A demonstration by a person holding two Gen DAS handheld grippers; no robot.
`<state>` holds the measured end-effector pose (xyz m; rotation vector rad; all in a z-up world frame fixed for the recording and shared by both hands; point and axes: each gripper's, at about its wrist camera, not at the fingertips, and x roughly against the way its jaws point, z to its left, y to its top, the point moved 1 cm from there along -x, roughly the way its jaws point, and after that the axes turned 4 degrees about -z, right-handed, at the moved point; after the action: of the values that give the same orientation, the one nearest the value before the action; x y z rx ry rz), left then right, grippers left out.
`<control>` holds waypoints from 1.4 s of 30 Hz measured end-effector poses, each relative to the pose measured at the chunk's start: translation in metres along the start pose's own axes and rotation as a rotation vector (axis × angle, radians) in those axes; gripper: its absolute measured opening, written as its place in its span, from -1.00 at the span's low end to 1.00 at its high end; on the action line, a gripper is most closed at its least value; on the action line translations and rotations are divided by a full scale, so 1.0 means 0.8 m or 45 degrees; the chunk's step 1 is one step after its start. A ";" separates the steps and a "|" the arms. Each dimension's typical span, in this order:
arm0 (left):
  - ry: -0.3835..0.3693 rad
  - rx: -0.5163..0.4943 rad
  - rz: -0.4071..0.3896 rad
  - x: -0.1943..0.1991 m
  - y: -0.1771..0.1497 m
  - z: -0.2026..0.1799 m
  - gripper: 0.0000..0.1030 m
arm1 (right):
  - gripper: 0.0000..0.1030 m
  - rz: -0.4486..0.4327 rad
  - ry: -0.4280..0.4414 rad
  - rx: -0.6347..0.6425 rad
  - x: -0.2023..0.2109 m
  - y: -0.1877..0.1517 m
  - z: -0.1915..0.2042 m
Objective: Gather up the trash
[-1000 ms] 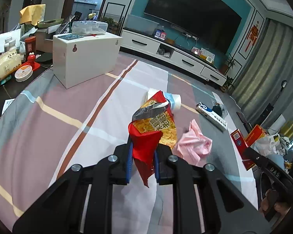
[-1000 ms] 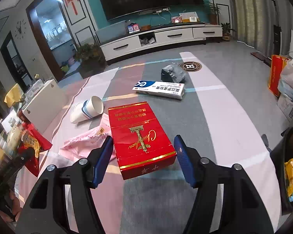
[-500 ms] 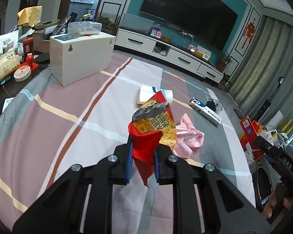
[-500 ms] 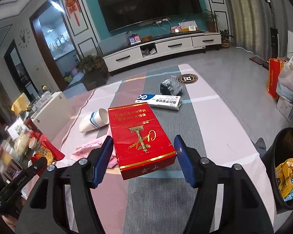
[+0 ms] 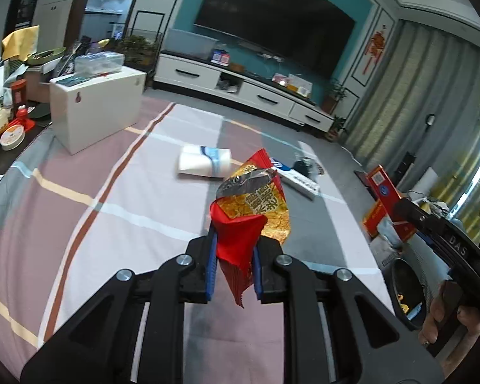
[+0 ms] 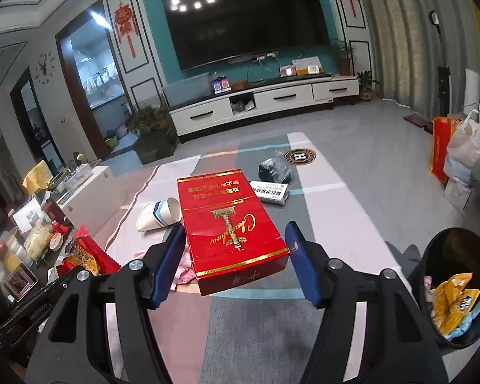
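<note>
My left gripper (image 5: 233,264) is shut on a red and gold snack wrapper (image 5: 251,214), held above the striped cloth. My right gripper (image 6: 235,260) is shut on a red cigarette carton (image 6: 228,224), held in the air; the carton also shows in the left wrist view (image 5: 385,201). A black trash bin (image 6: 457,291) with yellow wrappers inside stands at the lower right, and in the left wrist view (image 5: 406,288) low on the right. On the cloth lie a white paper cup (image 5: 204,166), a white and blue box (image 6: 270,192), a crumpled dark bag (image 6: 275,169) and pink paper (image 6: 184,272).
A white box (image 5: 96,108) stands at the cloth's left side. A cluttered dark table (image 5: 6,121) is at the far left. A white TV cabinet (image 6: 262,102) runs along the back wall. Red and white bags (image 6: 457,147) stand on the floor at right.
Both grippers have risen and swung right toward the bin, still holding their items. The bin shows larger in the right wrist view, and the pink paper has left the left wrist view.
</note>
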<state>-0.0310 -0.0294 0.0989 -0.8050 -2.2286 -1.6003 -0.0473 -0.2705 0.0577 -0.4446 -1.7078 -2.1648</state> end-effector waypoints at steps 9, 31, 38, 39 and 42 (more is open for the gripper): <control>-0.050 -0.068 0.000 0.006 -0.007 -0.024 -0.63 | 0.23 -0.091 -0.060 0.023 0.044 0.009 -0.004; -0.226 -0.363 -0.011 0.001 -0.048 -0.159 -0.63 | 0.16 -0.259 -0.299 -0.108 0.124 0.008 -0.089; -0.188 -0.361 0.076 -0.027 -0.066 -0.178 -0.63 | 0.17 -0.049 -0.276 -0.166 0.084 -0.009 -0.136; -0.178 -0.361 0.097 -0.030 -0.071 -0.175 -0.63 | 0.25 0.010 -0.274 -0.174 0.075 -0.016 -0.140; -0.143 -0.346 0.125 -0.032 -0.080 -0.163 -0.63 | 0.57 0.162 -0.295 -0.158 0.052 -0.041 -0.142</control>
<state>-0.0600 -0.1727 0.0810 -1.0827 -2.0325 -1.8766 -0.1025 -0.3773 0.0222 -0.8438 -1.6135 -2.2041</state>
